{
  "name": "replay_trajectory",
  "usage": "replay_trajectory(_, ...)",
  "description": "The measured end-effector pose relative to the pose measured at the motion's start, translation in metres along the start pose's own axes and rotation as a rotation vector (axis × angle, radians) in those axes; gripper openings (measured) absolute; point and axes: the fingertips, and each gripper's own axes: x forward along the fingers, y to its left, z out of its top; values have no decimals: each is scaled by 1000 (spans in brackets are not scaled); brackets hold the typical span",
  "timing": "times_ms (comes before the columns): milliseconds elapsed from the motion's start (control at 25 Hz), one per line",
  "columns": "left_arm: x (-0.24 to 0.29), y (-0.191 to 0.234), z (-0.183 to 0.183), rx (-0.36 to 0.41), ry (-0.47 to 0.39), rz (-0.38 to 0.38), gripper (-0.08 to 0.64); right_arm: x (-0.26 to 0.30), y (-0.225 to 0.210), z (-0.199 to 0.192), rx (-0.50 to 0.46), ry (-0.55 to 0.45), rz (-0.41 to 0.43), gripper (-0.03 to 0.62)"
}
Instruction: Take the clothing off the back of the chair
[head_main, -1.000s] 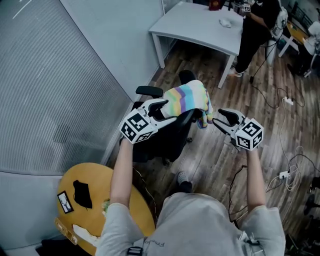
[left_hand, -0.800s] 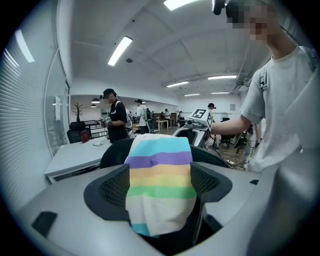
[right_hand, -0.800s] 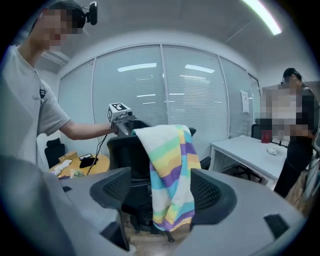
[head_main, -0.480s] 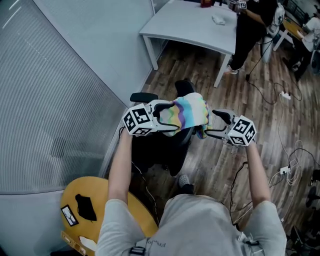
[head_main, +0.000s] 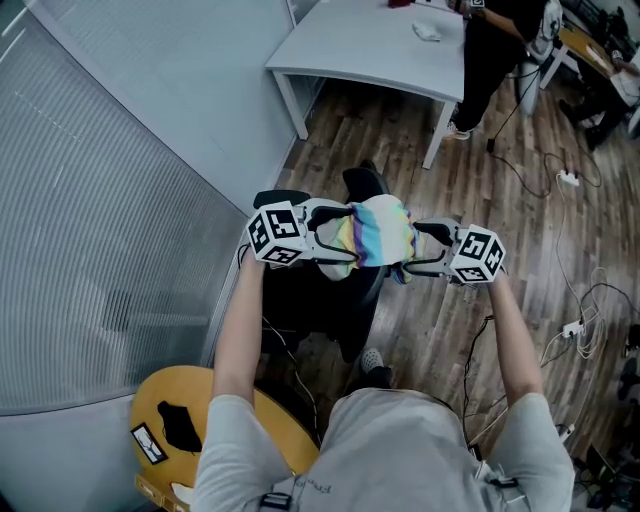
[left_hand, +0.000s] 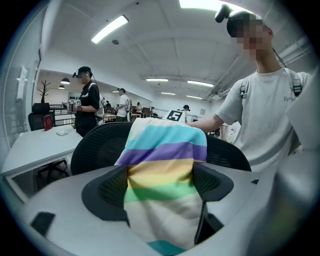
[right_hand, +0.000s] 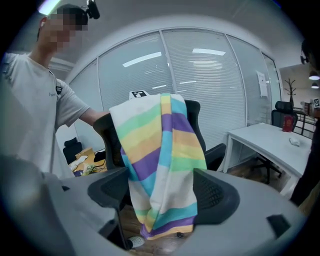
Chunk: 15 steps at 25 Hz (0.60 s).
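Over chair back (head_main: 330, 300), striped clothing (head_main: 378, 228) draped, untouched. Left claw (head_main: 340, 235) and right claw (head_main: 420, 247) lowered to either side, jaws just spread wide, cloth between pads, unpinched. Closing judged next.

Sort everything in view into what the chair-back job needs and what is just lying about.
Job:
striped clothing
chair
left hand-held gripper and right hand-held gripper, both open; their jaws have just been opening, and the clothing hangs between them ungripped

Lying about:
white table
round yellow table
floor cables
bystander in black
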Motion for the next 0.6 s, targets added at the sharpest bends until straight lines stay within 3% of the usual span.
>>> replay_trajectory(120,1,1,-1,-34,-21,-35,402,6,-3,-6,42,-14,16,385)
replay_trajectory(320,2,-2,0,-47,-34,-29,388,8,2,-8,61,-56,45,373)
replay_trajectory(400,0,-4,1,-61,-51,-23,328,8,8,-7,46,-65,60,311)
replay_trajectory(480,-2,-7,4,-79,-75,-22,210,3,12,-8,41,-71,64,269)
replay_trajectory(600,3,-15,5,-93,-99,-12,130,-9,11,-13,74,-103,30,81)
